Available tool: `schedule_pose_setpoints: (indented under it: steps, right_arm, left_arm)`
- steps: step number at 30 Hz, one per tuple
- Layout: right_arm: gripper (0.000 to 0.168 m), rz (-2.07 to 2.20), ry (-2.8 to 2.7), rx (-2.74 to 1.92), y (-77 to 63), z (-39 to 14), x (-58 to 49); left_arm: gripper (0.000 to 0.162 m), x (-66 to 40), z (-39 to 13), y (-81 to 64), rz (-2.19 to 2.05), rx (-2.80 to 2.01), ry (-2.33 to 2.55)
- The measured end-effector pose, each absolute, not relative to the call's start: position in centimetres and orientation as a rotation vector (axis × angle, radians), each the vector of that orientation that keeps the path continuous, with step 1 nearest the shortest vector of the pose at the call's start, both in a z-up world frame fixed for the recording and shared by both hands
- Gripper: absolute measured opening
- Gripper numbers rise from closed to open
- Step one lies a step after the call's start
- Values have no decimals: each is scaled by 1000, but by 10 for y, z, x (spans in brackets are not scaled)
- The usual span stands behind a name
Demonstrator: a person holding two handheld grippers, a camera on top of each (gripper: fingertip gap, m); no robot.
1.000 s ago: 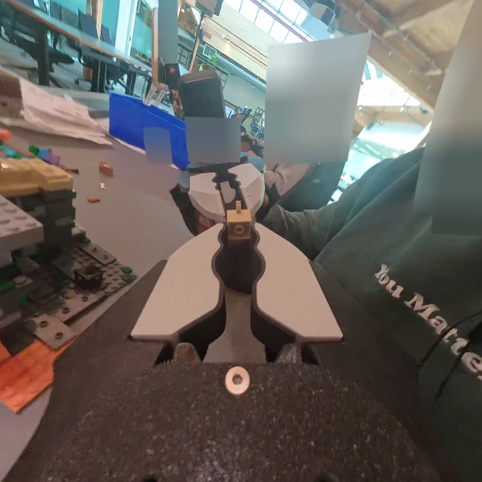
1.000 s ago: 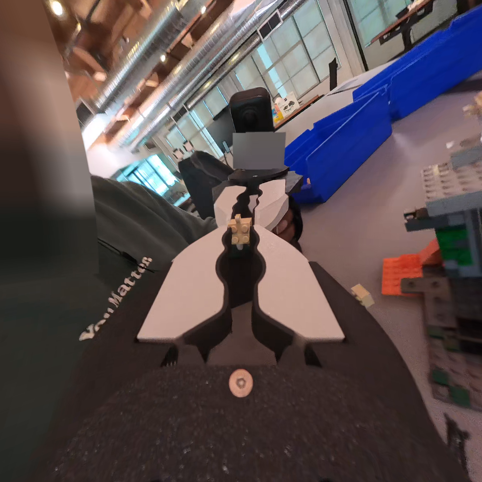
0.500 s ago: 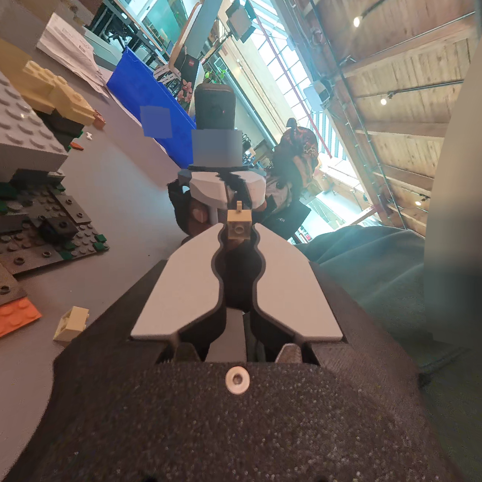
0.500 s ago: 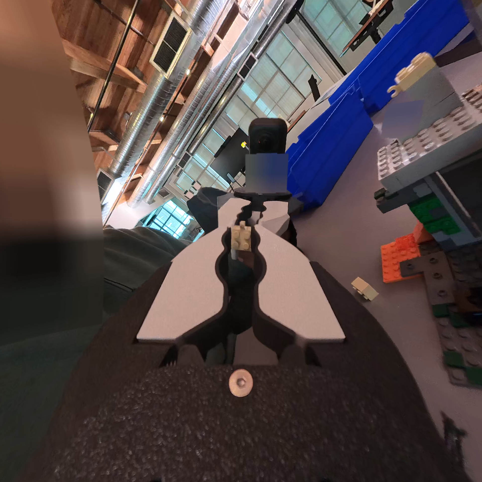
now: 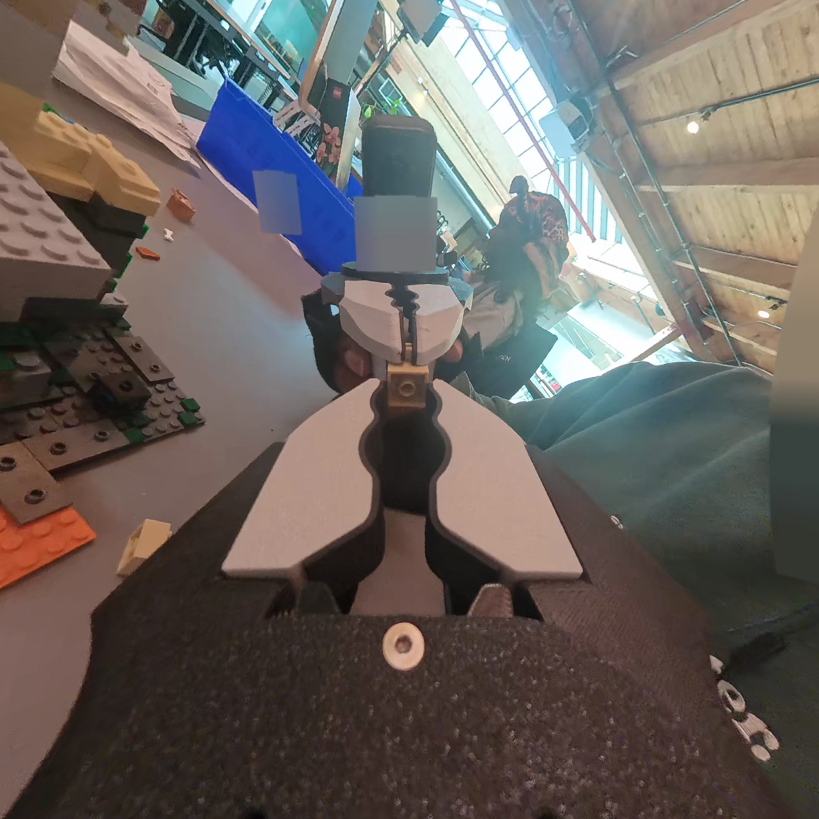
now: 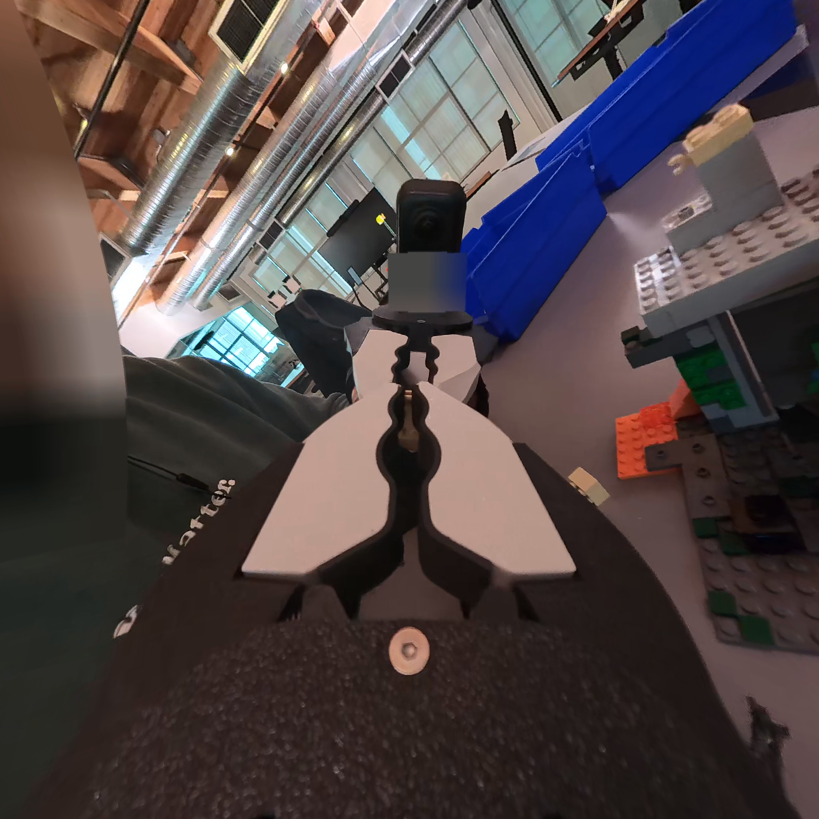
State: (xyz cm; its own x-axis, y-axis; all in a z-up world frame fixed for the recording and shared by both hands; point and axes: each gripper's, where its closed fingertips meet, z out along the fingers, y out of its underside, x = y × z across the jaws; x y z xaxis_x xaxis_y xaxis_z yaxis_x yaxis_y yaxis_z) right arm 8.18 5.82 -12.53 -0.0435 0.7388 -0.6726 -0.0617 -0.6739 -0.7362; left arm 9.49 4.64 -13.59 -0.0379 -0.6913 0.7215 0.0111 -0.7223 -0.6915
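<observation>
My left gripper (image 5: pixel 407 384) is shut on a small tan brick (image 5: pixel 407 392) with one stud facing the camera, held in the air. My right gripper (image 5: pixel 410 351) faces it tip to tip, its fingertips just above the brick. In the right wrist view my right gripper (image 6: pixel 408 392) is shut on a thin tan piece (image 6: pixel 407 432) seen edge-on between the fingers. The left gripper (image 6: pixel 414 376) shows right behind its tips. Whether the two tan pieces touch is hidden.
A grey and dark brick build (image 5: pixel 44 248) on a dark baseplate (image 5: pixel 111 412) stands at the left, with an orange plate (image 5: pixel 35 545) and a loose pale brick (image 5: pixel 144 545). Blue bins (image 6: pixel 576 212) lie behind. A person's dark green sweatshirt (image 5: pixel 642 465) is close by. My two grippers' fingertips are within a few centimetres of each other. From the left gripper's tips to the orange plate (image 5: pixel 35 545) is close to 12 centimeters. It is also in sight in the right wrist view (image 6: pixel 630 451).
Both grippers tilted upward and came closer, tip to tip. The right gripper's fingers have closed narrower, and its tan piece now shows edge-on instead of studs facing the camera.
</observation>
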Motion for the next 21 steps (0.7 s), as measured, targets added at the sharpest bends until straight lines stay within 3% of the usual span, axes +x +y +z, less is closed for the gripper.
schedule_pose_setpoints:
  steps: [18, 21]
  right_arm:
    - [2, 1727, -747, -1554, 57, -107, 99]
    - [2, 1595, -728, -1553, 67, -111, 118]
  left_arm:
    - [16, 82, -113, 56, -1896, -1583, 584]
    - [16, 59, -110, 70, -1746, -1563, 592]
